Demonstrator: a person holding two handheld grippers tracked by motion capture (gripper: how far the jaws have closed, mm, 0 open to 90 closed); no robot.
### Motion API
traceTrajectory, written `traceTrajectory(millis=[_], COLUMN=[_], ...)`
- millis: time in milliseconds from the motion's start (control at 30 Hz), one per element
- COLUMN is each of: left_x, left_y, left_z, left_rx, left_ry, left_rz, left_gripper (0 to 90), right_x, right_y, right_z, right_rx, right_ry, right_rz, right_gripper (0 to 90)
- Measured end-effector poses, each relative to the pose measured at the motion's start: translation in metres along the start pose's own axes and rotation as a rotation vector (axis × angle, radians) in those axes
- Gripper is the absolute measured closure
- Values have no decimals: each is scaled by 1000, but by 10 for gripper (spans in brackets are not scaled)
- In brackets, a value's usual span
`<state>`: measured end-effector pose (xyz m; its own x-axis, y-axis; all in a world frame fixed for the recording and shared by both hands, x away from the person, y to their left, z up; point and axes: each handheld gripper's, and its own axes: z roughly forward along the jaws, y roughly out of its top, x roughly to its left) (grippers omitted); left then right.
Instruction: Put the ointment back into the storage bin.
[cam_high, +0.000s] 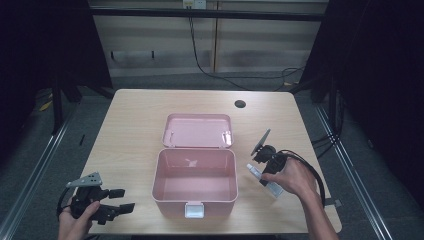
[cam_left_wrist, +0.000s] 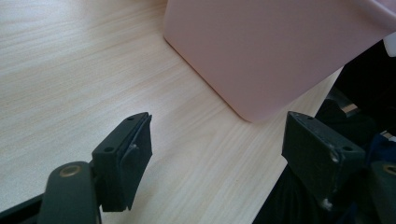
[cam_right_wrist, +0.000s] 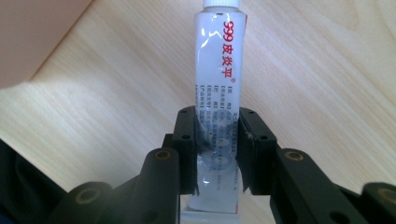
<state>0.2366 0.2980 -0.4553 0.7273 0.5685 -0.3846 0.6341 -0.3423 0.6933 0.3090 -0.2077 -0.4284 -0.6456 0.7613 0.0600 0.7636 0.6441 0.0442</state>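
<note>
**Soft tube in my right jaws, open pink box waiting at centre**

Going by size, I start with the pale wood-grain table (cam_high: 135, 130). At its middle stands the open pink plastic box with a white front latch (cam_high: 194, 182), its lid (cam_high: 197, 131) laid back flat at twelve o'clock from the tub. The tub looks empty and its walls look rigid, so I judge it will not shift from a light touch.

My left gripper (cam_high: 122, 200) rests at about eight o'clock from the box, near the table's front edge. Its jaws stand wide with nothing between them; in the left gripper view the pads (cam_left_wrist: 135, 154) frame bare table and the box's rounded corner (cam_left_wrist: 261, 56).

My right gripper (cam_right_wrist: 217, 149) sits at three o'clock from the box, clamped on the white squeeze tube with red and grey print and a white cap (cam_right_wrist: 219, 79). In the high view the tube (cam_high: 256, 173) lies just beside the box's right wall, cap toward the box.

I judge the tube light, soft and a little slick; the pads bite its lower body near the crimped end, and it already dents there. I would grip gently so nothing is squeezed out, and hold mid-body or lower, never at the cap.
</note>
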Motion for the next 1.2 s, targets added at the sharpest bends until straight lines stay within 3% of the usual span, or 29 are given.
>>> traceTrajectory(millis=[433,1033,1200], left_x=[0,0,1], left_y=[0,0,0], left_z=[0,1,1], left_rx=[3,3,7], left_ry=[2,2,4], left_rz=[0,-4,-2], left_gripper=[240,237,237], right_x=[0,-1,-1], right_y=[-12,-16,-19], right_z=[-29,-54,-64], right_rx=[-26,-38,-50], right_ry=[23,30,14], right_rz=[-35,-17,-19], right_gripper=[709,708,708])
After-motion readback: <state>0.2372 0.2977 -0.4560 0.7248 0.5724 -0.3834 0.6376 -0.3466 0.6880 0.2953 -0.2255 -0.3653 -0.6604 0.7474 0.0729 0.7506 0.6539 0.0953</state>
